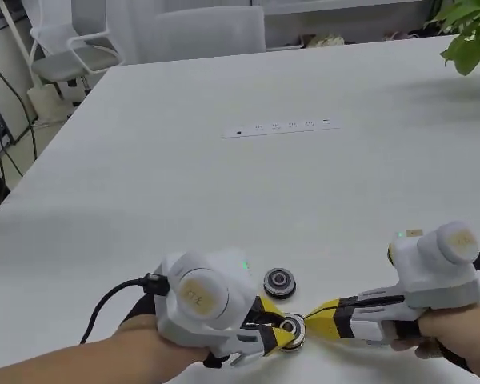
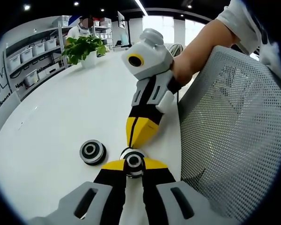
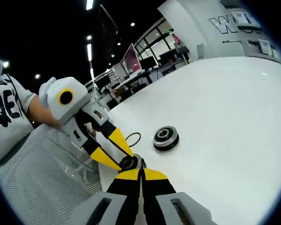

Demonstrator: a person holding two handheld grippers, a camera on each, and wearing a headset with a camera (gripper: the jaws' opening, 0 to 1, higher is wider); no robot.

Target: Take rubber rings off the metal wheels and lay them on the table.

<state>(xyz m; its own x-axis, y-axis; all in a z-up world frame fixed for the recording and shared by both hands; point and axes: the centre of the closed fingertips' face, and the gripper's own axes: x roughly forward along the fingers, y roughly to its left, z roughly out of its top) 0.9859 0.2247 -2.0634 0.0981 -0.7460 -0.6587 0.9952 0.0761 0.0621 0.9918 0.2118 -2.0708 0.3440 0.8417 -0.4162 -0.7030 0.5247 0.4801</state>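
Your left gripper (image 2: 133, 165) has its jaws clamped across the metal wheel (image 1: 293, 327), one yellow tip on each side. It holds the wheel at the near edge of the table (image 1: 224, 184), low over the surface; you cannot tell whether it touches. Your right gripper (image 3: 140, 174) comes in from the opposite side with its jaws together, the tips against the wheel's rim. The pictures do not show whether any rubber is nipped between them.

The second wheel (image 2: 92, 152) lies flat just beyond the first, a little further in from the near edge and apart from both grippers. Its dark outer band (image 2: 82, 153) is probably the rubber ring, seated round the metal.

Expect the wheel itself to be hard, dense for its size and smooth, so it may twist or slip in the jaws if you pull sideways. Keep the left grip on the metal faces or hub and off the tread, or you will pin the ring you mean to free. The ring should be soft and stretchy but tight and grippy on the rim. Take it at one spot on its outer edge, lift that spot over the rim, then roll the rest off. It will likely snap back if you lose it halfway. Once free it is light and limp and should lie flat on the table.
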